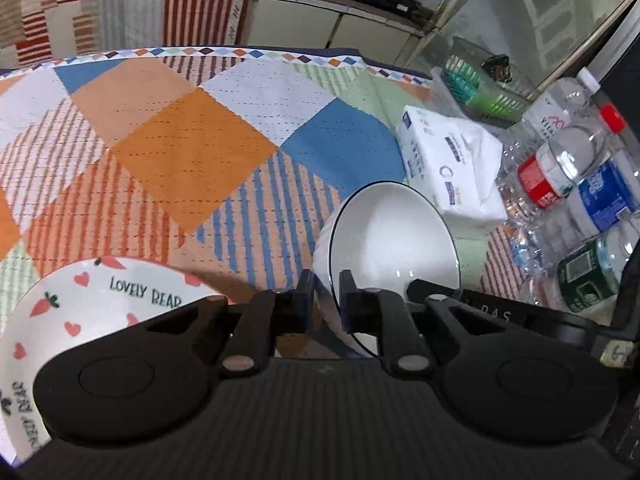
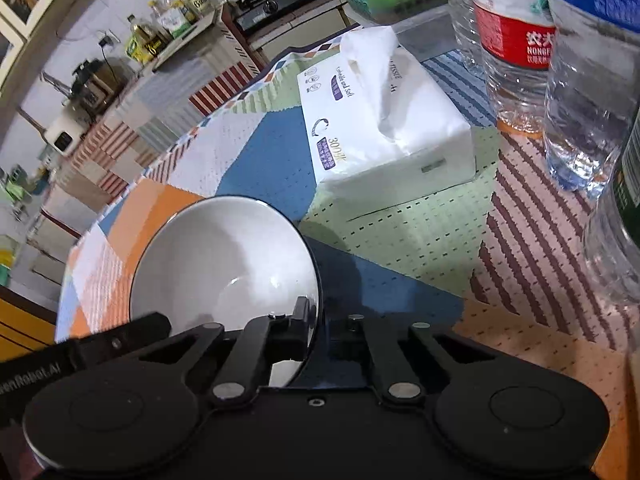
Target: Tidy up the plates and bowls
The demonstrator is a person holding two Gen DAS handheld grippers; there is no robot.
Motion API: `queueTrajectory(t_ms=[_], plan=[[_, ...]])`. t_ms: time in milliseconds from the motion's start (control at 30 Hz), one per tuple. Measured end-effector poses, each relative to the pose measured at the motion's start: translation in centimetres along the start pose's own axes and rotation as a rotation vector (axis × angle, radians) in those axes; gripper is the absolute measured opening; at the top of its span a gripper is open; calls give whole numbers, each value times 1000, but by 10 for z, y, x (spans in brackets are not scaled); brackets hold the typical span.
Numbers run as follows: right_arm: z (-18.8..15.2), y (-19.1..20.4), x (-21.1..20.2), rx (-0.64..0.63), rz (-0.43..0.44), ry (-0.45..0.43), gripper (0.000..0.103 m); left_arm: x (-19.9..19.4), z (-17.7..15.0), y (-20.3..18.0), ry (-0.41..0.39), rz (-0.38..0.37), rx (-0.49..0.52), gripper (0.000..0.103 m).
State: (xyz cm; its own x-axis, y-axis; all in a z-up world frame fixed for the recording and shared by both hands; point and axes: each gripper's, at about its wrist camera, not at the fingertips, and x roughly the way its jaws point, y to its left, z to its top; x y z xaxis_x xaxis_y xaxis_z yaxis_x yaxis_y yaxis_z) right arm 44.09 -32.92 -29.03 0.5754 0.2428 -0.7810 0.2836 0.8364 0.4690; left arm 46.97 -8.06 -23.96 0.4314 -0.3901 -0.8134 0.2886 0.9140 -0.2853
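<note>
Two tools grip one white bowl (image 1: 394, 232) with a thin dark rim, held tilted above the patchwork-cloth tabletop (image 1: 188, 148) near its right side. Left tool (image 1: 327, 294): jaws narrow, pinching the bowl's rim, one finger (image 1: 306, 294) outside the wall and the other inside. Right tool (image 2: 326, 330): jaws likewise narrow, clamped on the rim of the same bowl (image 2: 224, 264), with its left finger (image 2: 300, 330) lying inside the bowl (its other finger sits against the outer wall, largely hidden). Both tools point steeply downward.

A plate (image 1: 80, 304) printed with hearts, carrots and the words "LOVELY BEAR" lies on the tabletop toward the near left corner, partly hidden behind the left tool's body, well apart from the bowl.

Beyond the bowl, toward the far right corner, rests a white pack of tissues (image 2: 380, 120) with one sheet protruding. Along the right edge stand several clear water bottles (image 2: 516, 48) (labels red, blue and green). Farther back sits a translucent basket (image 1: 486, 88) with green contents.
</note>
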Motion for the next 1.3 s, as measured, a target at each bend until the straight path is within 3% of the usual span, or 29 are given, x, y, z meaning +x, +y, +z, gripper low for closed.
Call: queueTrajectory(t_ms=[167, 467, 567, 967, 1300], plan=[[-8, 9, -13, -76, -8, -1, 10, -18, -7, -13, 27, 32, 85, 11], [-23, 15, -58, -90, 79, 13, 12, -75, -16, -8, 39, -30, 35, 11], [-34, 22, -74, -99, 105, 7, 12, -94, -23, -8, 55, -10, 45, 11], [-88, 48, -137, -193, 199, 2, 14, -177, -83, -5, 70, 32, 36, 11], [-127, 55, -169, -300, 202, 27, 14, -190, -130, 3, 182, 6, -33, 11]])
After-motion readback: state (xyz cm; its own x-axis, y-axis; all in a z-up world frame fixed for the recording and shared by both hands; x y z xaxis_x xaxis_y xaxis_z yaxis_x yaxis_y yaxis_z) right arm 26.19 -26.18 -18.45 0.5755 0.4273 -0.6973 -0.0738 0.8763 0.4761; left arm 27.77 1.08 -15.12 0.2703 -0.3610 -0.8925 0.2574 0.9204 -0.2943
